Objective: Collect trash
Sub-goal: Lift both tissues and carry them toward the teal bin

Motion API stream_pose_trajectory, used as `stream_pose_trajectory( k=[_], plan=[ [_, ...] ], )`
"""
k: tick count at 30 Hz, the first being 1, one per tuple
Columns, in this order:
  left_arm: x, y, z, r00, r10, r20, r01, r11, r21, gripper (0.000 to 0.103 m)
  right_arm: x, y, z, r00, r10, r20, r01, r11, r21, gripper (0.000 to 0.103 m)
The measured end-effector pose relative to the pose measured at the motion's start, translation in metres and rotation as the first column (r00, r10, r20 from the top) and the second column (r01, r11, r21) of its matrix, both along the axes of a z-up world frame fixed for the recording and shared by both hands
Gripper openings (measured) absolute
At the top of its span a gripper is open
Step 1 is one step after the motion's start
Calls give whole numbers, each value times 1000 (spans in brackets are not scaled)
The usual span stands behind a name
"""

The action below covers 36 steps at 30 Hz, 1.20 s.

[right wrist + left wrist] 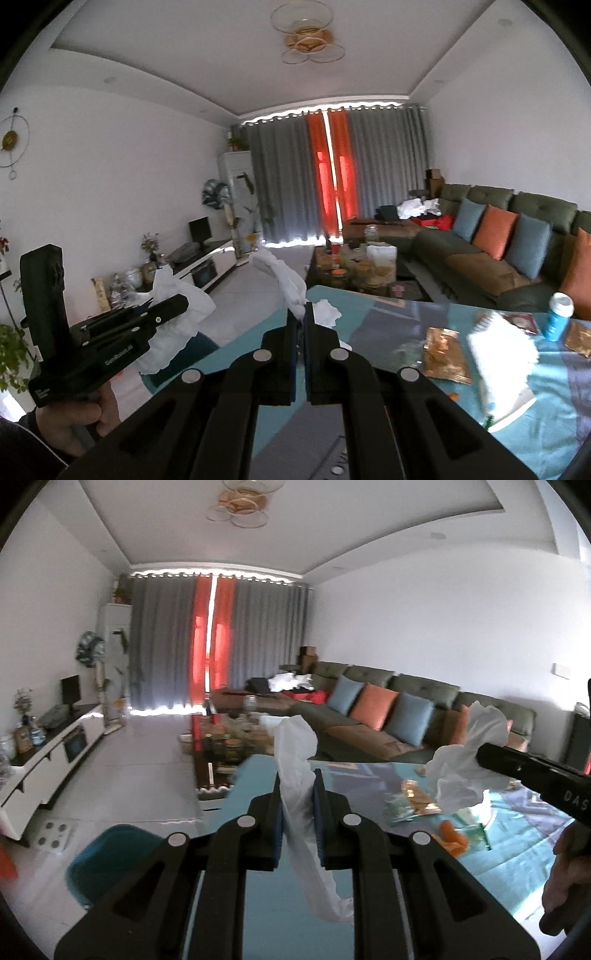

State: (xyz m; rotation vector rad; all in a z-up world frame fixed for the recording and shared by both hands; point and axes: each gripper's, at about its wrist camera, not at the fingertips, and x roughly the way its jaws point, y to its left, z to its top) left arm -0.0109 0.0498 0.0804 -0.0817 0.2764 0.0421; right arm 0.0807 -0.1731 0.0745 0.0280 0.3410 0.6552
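Carrying step: left gripper [298,775] and right gripper [303,309] each clamped white tissue [295,753], raised over table [554,424]. Wrappers [445,354] remained; a bin, unseen, judged next.

The left gripper [299,786] holds a tissue [295,760] above the table's [258,923] near edge; the right gripper [304,314], to its right, holds a 2nd tissue [291,284]. On the table lie wrappers [445,354] and a bottle [557,317]. Beyond stand a coffee table [354,269], a sofa [480,266] at right, a TV cabinet [207,258] at left, curtains [388,166] behind.
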Motion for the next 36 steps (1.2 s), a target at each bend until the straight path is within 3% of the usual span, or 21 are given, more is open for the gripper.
stream_pose_trajectory(
  k=[19,36],
  plan=[
    [-41,103,18,976,219,14,-219,976,11,14,3,83,11,981,193,14,-192,981,-19,2],
    [-64,141,22,932,361,9,-361,932,30,14,8,147,13,942,335,3,-334,942,-26,2]
  ],
)
